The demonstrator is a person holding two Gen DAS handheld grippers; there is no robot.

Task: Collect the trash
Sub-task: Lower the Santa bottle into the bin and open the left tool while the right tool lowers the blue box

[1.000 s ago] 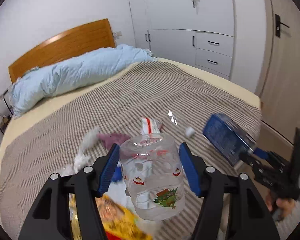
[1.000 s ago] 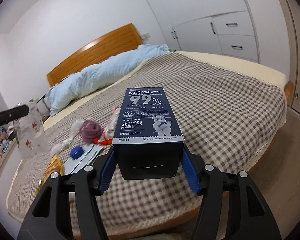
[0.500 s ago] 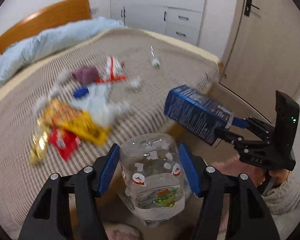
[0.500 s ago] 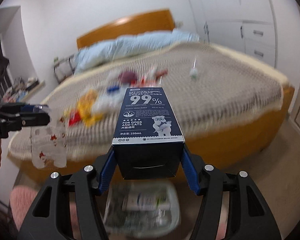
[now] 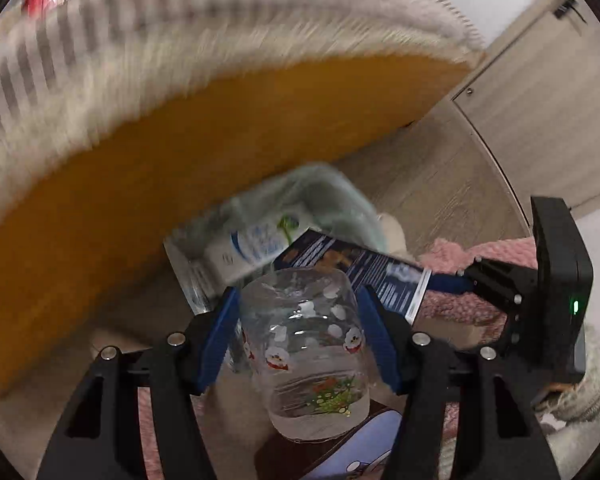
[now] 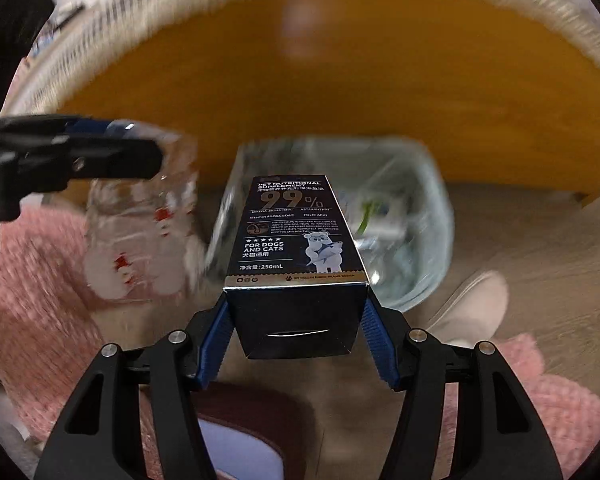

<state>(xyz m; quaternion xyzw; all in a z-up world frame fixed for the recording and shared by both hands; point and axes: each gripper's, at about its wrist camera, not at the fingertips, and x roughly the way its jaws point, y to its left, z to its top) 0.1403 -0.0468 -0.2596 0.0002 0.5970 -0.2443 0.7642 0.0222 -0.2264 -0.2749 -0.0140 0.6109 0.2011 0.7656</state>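
Carry-to-bin step: both grippers loaded, positioned above the trash container.

The bed frame (image 6: 340,80) spans the upper frame of both views, its orange side panel above the wooden floor (image 6: 540,240). The clear trash bin (image 6: 428,240) sits at centre frame against that panel, already holding packaging. My right gripper (image 6: 296,320) is clamped on the dark supplement box (image 6: 296,232), which overlaps the bin's left half. My left gripper (image 5: 300,320) grips the clear printed bottle (image 5: 308,344) at lower centre, just left of the bin in the right view. Next move, in my judgement: centre each item over the opening, then spread the jaws to release.
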